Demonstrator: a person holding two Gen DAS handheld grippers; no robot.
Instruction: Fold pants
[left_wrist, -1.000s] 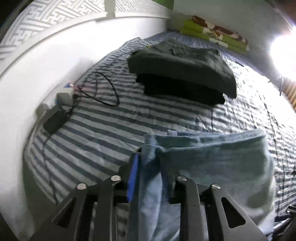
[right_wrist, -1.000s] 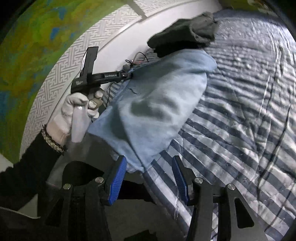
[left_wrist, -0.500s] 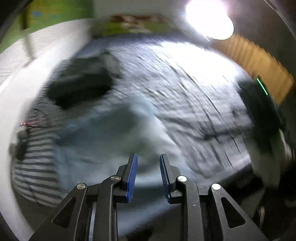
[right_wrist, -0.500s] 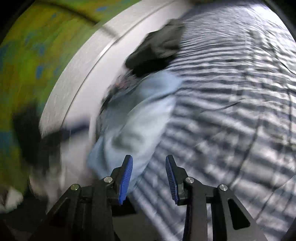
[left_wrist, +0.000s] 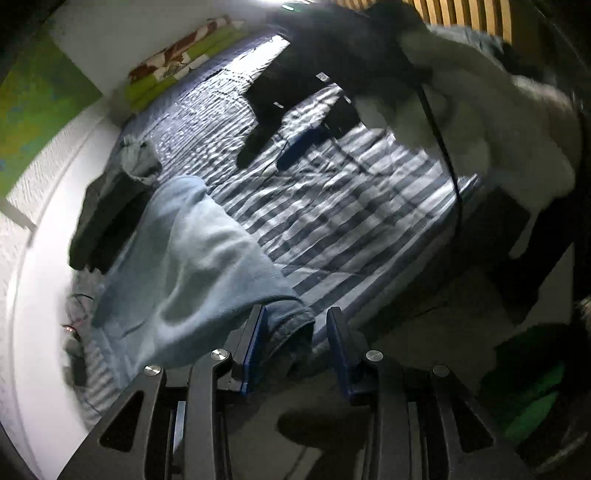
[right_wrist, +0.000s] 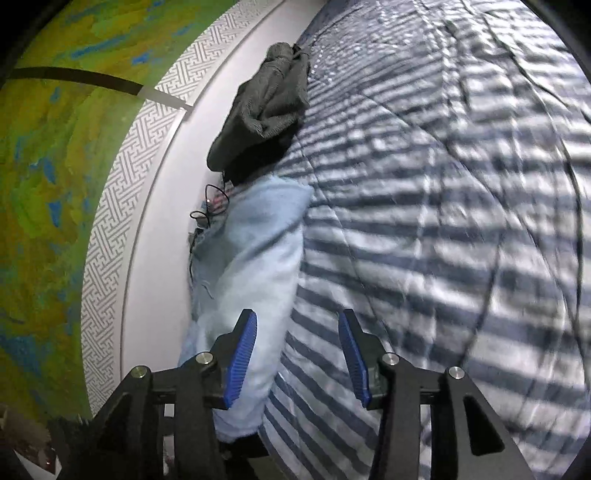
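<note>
The light-blue pants (left_wrist: 192, 258) lie folded in a long strip on the striped bed, along the wall side. In the left wrist view my left gripper (left_wrist: 295, 343) is open. A dark-blue corner of the pants lies loose between its fingers, with a gap on the right side. In the right wrist view the pants (right_wrist: 255, 258) run from the dark pile toward me. My right gripper (right_wrist: 297, 354) stands open above the bed, its left finger over the pants' near end and nothing pinched. The right gripper (left_wrist: 295, 144), held in a white-gloved hand (left_wrist: 461, 110), also shows in the left wrist view.
A pile of dark folded clothes (right_wrist: 266, 110) sits just beyond the pants by the white wall (right_wrist: 155, 221). Cables and a charger (right_wrist: 207, 214) lie between pants and wall. Green patterned pillows (left_wrist: 177, 70) rest at the bed's head. The striped bedspread (right_wrist: 443, 258) stretches to the right.
One second ago my left gripper held the pants up. They now lie flat on the bed and the fingers no longer pinch them. Both grippers have swung to new angles.
</note>
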